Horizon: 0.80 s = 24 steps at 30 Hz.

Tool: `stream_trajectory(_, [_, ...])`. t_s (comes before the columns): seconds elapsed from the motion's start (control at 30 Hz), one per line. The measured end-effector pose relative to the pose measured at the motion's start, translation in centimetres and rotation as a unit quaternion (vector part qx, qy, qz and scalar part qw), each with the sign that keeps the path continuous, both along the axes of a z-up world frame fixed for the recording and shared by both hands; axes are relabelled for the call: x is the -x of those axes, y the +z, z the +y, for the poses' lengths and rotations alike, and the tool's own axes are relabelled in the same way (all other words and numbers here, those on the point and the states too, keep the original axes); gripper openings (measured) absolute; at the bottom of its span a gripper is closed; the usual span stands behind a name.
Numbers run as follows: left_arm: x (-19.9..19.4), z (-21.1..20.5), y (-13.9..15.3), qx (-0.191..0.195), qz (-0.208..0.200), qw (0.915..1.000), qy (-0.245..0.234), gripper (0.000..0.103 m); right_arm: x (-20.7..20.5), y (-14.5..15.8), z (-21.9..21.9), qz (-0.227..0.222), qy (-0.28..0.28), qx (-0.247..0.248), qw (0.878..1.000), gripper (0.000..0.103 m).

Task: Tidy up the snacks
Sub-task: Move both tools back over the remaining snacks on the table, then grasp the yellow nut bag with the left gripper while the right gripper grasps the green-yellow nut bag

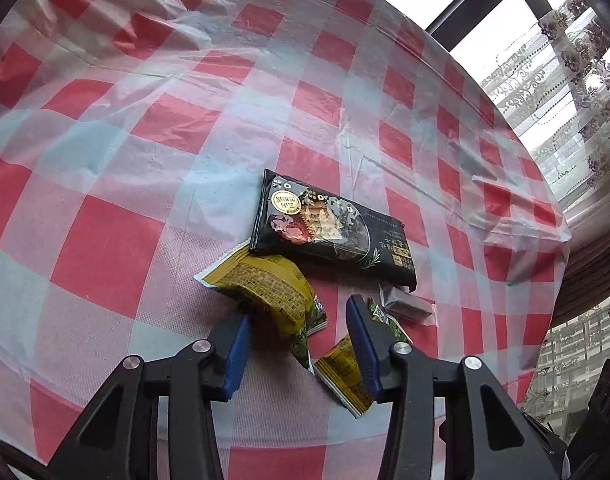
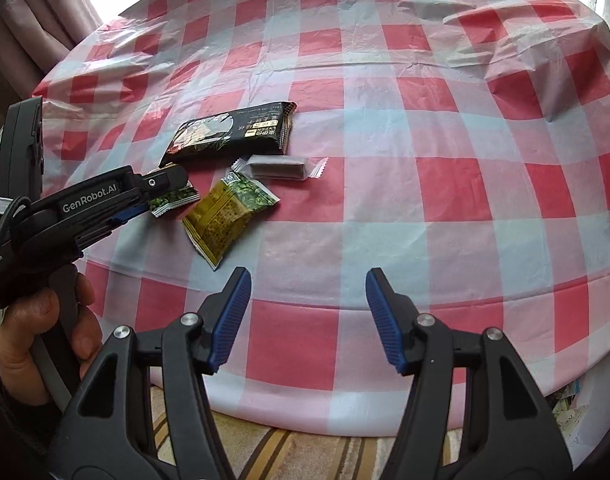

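I am reaching my left gripper [image 1: 297, 320] over the red-checked tablecloth [image 1: 105, 248], its jaws standing apart around a yellow-green snack packet [image 1: 265, 284]; whether the pads press it I cannot tell. A second yellow-green packet [image 2: 225, 220] is lying just beside that one, below the black snack packet [image 2: 229, 132], my landmark. A small clear-wrapped bar [image 2: 277, 168] is lying just under the black packet's end. My right gripper [image 2: 307, 292] is hanging open and empty, nearer the table edge.

Left hand-held gripper [image 2: 167, 200]: black plastic body lettered "GenRobot.AI", black cable, dark sleeve at the hand [image 2: 45, 332]. Right hand-held gripper [image 2: 307, 320]: black arms, silver screws, ribbed blue pads [image 2: 231, 316].
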State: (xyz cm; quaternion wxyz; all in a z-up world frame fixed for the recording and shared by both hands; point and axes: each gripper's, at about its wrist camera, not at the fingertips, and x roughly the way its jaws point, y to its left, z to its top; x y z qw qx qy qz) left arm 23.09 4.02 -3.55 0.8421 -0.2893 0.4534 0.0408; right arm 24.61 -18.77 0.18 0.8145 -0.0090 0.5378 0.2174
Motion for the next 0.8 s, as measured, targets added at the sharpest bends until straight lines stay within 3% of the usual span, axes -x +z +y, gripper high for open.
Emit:
stream_trajectory(0.07, [-0.2, 0.3, -0.3, 0.0, 0.001, 1.0, -0.004, 0.025, -0.4, -0.3, 0.9, 0.008, 0.0, -0.002, 1.0, 0.066])
stream_trajectory(0.1, [-0.2, 0.5, -0.4, 0.005, -0.004, 1.0, -0.004, 0.023, -0.6, -0.5, 1.3, 0.011, -0.001, -0.004, 1.0, 0.066])
stream_trajectory(0.33, [1.0, 2.1, -0.7, 0.038, -0.018, 0.999, 0.016, 0.02, -1.6, -0.6, 4.1, 0.011, -0.021, -0.014, 1.0, 0.066])
stream_trajectory(0.6, [3.0, 4.5, -0.8, 0.039, -0.02, 0.9974, 0.058, 0.02, -2.5, -1.1, 7.9, 0.01, -0.027, -0.008, 1.0, 0.067])
stream_trajectory(0.8, [3.5, 5.0, -0.8, 0.033, -0.019, 0.9972, 0.064, 0.02, -3.2, -1.7, 9.9, -0.005, -0.024, 0.031, 0.999, 0.072])
